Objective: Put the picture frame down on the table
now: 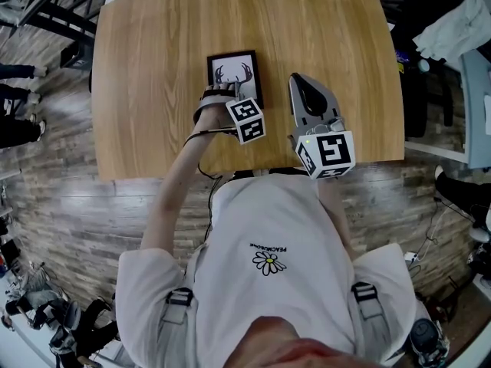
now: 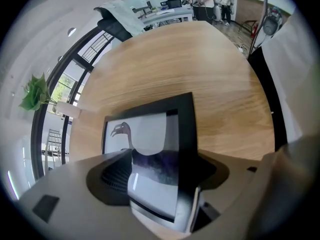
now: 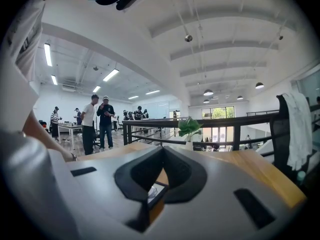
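- Two-fingered clamp by left fingers [image 2: 110, 179] on picture frame [image 1: 234, 73] at its 6 o'clock edge, near table [image 1: 153, 67] centre, for lowering flat.
- Right fingers [image 3: 135, 176] closed, empty, parked at frame's 3 o'clock, clear.

Picture frame [image 1: 234, 77]: black rectangular border, white mat, dark animal figure inside. Upper centre of head view, over wooden table [image 1: 153, 67], long side running away from person. Near short edge clamped between jaws of left gripper [image 2: 159, 176]. Whether far edge touches tabletop: unclear.
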A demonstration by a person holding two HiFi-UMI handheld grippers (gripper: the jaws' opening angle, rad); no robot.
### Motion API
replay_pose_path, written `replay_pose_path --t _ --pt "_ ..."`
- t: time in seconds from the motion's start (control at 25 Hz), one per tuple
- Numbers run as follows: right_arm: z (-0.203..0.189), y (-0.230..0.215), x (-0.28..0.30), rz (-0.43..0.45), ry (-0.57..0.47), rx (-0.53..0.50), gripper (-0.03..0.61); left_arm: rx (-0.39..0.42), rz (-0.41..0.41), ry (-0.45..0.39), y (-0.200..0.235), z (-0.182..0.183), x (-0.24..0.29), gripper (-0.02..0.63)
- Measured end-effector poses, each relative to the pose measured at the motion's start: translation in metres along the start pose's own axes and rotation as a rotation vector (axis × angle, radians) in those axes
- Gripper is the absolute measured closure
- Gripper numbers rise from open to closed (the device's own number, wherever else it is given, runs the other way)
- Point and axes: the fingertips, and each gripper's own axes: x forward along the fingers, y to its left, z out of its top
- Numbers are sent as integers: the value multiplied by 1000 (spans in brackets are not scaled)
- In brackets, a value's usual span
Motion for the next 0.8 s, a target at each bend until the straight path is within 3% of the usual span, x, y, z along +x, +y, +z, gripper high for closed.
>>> replay_pose_path --t 0.4,0.8 --pt "-5 5 3 21 15 23 584 10 -18 -24 0 -2 0 275" --pt "-9 13 6 52 29 24 584 54 -136 -30 -8 -5 3 250"
